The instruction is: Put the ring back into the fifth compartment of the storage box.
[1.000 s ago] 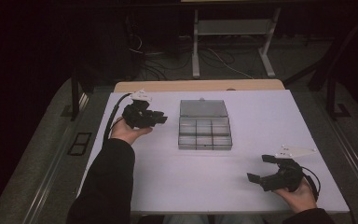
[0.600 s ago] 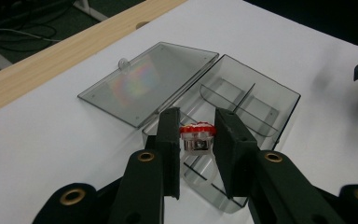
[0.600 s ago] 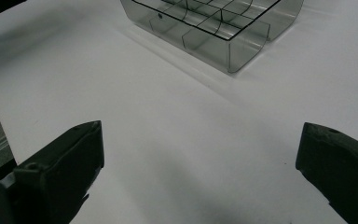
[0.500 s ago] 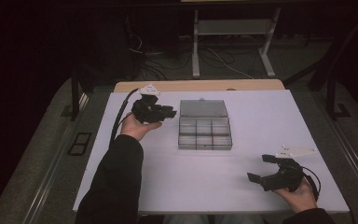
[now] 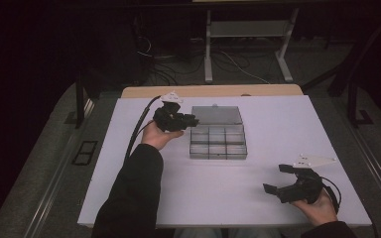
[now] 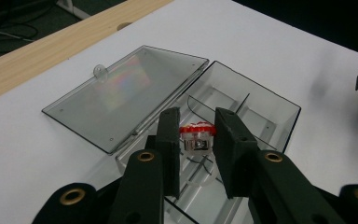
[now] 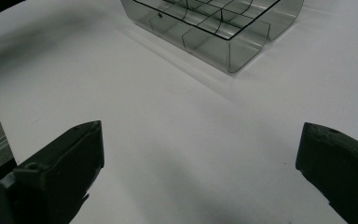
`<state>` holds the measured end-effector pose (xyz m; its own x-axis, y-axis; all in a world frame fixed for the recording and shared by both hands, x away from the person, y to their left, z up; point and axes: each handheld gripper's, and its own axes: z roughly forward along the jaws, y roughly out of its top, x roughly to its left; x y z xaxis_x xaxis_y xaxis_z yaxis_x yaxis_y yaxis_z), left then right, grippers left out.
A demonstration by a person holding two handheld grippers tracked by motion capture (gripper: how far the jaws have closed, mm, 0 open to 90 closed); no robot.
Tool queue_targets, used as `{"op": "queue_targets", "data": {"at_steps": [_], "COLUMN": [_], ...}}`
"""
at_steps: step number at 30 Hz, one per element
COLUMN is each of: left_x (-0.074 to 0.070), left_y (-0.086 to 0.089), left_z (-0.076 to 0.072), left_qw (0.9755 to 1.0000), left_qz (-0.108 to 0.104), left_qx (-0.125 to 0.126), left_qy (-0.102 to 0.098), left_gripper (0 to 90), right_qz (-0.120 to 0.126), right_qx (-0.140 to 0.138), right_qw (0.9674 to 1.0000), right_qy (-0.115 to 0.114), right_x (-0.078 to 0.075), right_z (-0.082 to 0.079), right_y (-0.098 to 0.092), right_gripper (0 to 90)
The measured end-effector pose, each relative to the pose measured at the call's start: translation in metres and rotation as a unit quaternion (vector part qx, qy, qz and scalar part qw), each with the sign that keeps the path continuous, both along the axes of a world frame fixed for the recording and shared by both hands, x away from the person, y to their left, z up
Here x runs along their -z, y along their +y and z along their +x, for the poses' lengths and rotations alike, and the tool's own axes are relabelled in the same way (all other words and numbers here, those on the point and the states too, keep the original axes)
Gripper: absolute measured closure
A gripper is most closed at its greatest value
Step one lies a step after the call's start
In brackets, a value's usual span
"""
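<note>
A clear plastic box [image 5: 218,142] with several compartments lies mid-table, its lid [image 5: 216,115] flat open behind it. My left gripper [image 5: 192,120] hovers at the box's back left corner. In the left gripper view its jaws [image 6: 197,127] are shut on a small red-topped metal piece [image 6: 196,136], held above a compartment of the box [image 6: 279,100] beside the lid [image 6: 121,93]. My right gripper [image 5: 275,178] rests in a hand near the table's front right, open, jaws wide apart and empty [image 7: 200,149], facing the box [image 7: 242,51].
The white tabletop [image 5: 258,198] has a wooden strip [image 5: 213,90] along its far edge. Behind it stand table legs and cables on a dark floor. A cable [image 5: 139,129] trails from the left gripper over the left side.
The left hand has carried its gripper rightward and slightly down, from left of the box to over its back left corner. The right hand has stayed put.
</note>
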<state>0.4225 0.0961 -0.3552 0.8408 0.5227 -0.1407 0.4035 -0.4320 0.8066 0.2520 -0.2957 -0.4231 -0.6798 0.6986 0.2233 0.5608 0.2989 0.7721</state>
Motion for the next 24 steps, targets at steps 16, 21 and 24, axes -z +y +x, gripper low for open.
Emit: {"op": "queue_targets", "data": {"at_steps": [16, 21, 24], "left_x": [0.017, 0.023, 0.027], "left_y": [-0.024, -0.032, -0.037], "left_z": [0.008, 0.012, 0.014], "left_qw": [0.9999, 0.9998, 0.9997], "left_qz": [-0.005, -0.003, -0.003], "left_qx": [0.012, 0.017, 0.017], "left_qy": [0.009, 0.013, 0.015], "left_gripper": [70.9, 70.9, 70.9], "right_qz": [0.000, 0.000, 0.000], "right_qx": [0.000, -0.003, -0.002], "right_qw": [1.0000, 1.0000, 1.0000], "right_qy": [0.002, 0.001, 0.001], "right_x": [0.000, 0.000, 0.000], "right_z": [0.000, 0.000, 0.000], "right_y": [0.000, 0.001, 0.001], "right_gripper": [0.5, 0.5, 0.5]}}
